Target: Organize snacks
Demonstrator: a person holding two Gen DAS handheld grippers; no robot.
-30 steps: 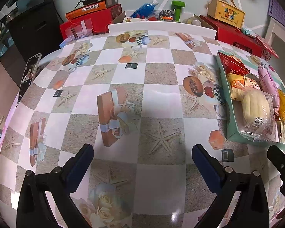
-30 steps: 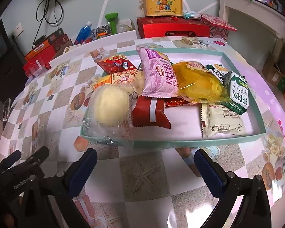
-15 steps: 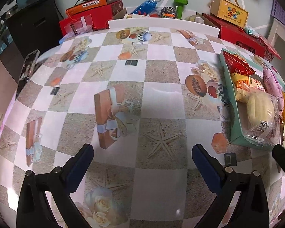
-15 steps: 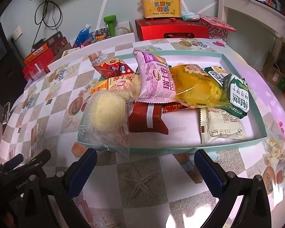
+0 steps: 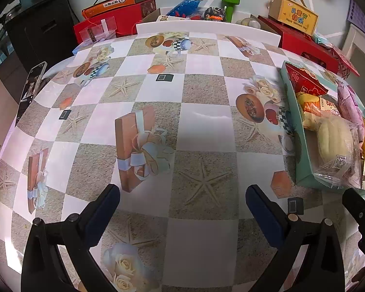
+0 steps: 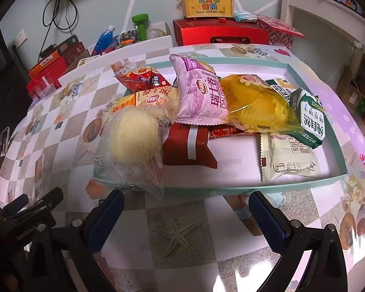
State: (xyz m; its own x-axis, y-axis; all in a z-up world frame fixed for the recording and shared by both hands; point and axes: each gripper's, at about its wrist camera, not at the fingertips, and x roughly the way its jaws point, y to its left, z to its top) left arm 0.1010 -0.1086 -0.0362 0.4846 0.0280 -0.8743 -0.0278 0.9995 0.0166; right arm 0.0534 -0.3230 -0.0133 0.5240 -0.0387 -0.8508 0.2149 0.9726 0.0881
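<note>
Snacks fill a teal tray (image 6: 255,189) on the checkered table (image 6: 182,231). The tray's long axis runs left to right across the right wrist view. The pink pack (image 6: 202,95) lies lengthwise from the far rim toward the camera, beside a yellow bag (image 6: 258,104). A bun (image 6: 133,138) in clear wrap hangs over the near left corner. The right gripper (image 6: 186,209) hovers wide and empty just before the tray's near rim. The left gripper (image 5: 182,202), also wide and empty, is over bare tablecloth with the tray off to its right.

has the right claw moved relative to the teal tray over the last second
Yes: the right claw has backed slightly away from the shallow teal cardboard tray, whose near rim now sits higher in its view.
</note>
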